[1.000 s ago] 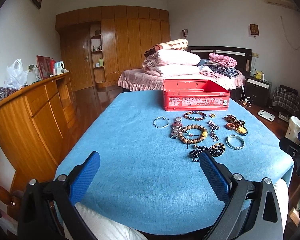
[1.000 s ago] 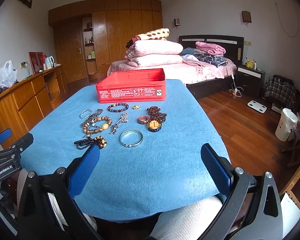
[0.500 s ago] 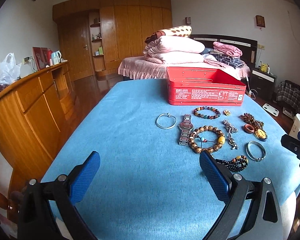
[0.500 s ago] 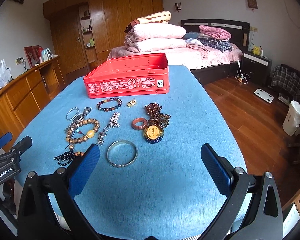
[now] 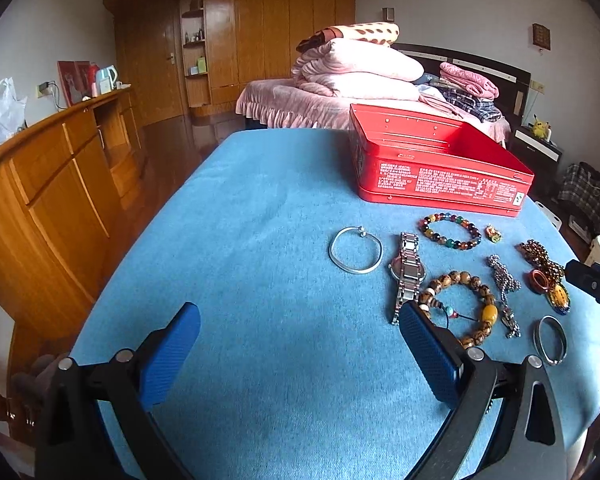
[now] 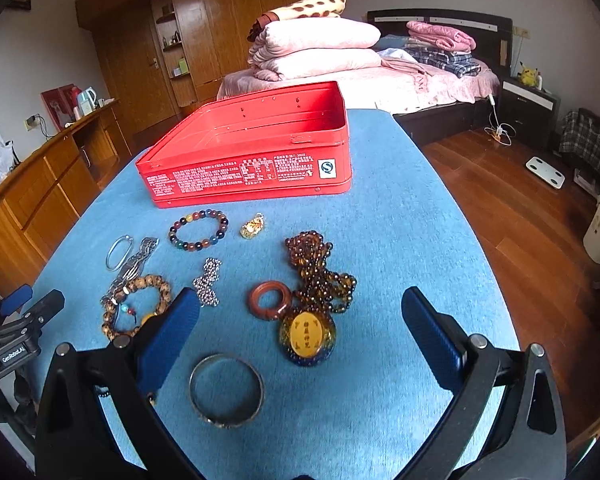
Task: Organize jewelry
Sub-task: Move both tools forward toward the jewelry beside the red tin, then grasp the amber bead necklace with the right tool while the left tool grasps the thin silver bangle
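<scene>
One open red tin [image 6: 256,152] sits at the far end of the blue table cloth [image 5: 240,240], nothing visible inside it. Jewelry lies loose on the cloth in front of the tin, ten pieces visible: two silver bangles, a thin one [image 5: 355,250] at the left and a wider one [image 6: 227,390] nearest the right gripper; one metal watch [image 5: 407,272]; one multicolour bead bracelet [image 6: 198,229] just before the tin; one wooden bead bracelet [image 5: 458,306] touching the watch strap; one small gold charm [image 6: 253,225]; one silver chain [image 6: 208,282]; one reddish ring [image 6: 270,299]; one amber bead necklace [image 6: 320,276] with a round yellow pendant [image 6: 307,336]; one dark bead string, mostly hidden behind the right gripper's left finger [image 6: 168,336]. Left gripper [image 5: 300,356] hovers low over bare cloth to the left of the pieces, jaws spread wide, holding nothing. Right gripper [image 6: 300,338] hovers low over the near pieces, jaws likewise wide apart and unloaded, the wide bangle and pendant lying between its fingers in view.
</scene>
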Action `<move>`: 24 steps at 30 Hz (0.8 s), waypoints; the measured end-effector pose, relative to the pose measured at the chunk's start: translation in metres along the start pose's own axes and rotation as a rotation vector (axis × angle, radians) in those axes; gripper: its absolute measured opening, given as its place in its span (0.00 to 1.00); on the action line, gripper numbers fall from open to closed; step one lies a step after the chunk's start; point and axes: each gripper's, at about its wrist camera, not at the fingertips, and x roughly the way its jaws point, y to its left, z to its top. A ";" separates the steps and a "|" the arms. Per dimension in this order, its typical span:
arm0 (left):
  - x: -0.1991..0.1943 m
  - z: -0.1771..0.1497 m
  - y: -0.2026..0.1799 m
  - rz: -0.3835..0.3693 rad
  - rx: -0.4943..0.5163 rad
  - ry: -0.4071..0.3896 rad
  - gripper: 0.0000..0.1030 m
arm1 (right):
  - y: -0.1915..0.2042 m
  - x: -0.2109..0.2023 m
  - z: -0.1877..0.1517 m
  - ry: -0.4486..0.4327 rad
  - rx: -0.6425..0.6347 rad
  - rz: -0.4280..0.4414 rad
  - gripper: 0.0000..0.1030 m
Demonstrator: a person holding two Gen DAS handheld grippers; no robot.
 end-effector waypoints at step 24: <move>0.082 0.039 -0.012 -0.075 0.001 0.197 0.94 | -0.014 0.053 0.033 0.097 -0.006 -0.026 0.95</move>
